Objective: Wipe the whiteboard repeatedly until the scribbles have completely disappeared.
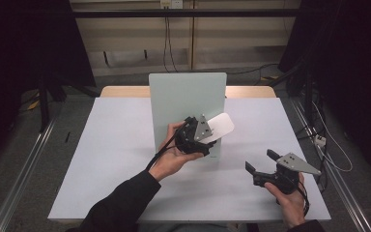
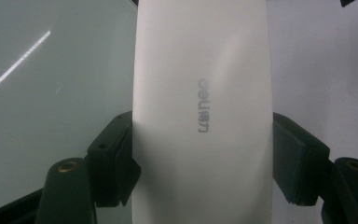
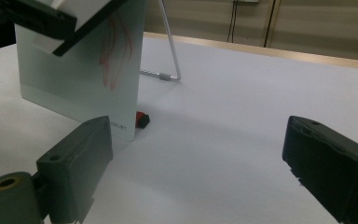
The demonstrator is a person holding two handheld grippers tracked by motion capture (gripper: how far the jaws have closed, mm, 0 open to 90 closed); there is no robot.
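White eraser (image 1: 221, 127) in left gripper (image 1: 207, 140), long axis up-right toward board (image 1: 174, 94).

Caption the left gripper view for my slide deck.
Left tool clamps a white eraser beside the standing glass whiteboard.

The eraser (image 2: 200, 112) looks like smooth white plastic with a soft sheen and grey printed lettering. The board (image 1: 186, 96) is glossy, glass-like, pale green, reflecting a light; its stand (image 3: 170, 46) is thin shiny metal. The table (image 1: 116, 159) top is matt white, with a wood-like far edge.
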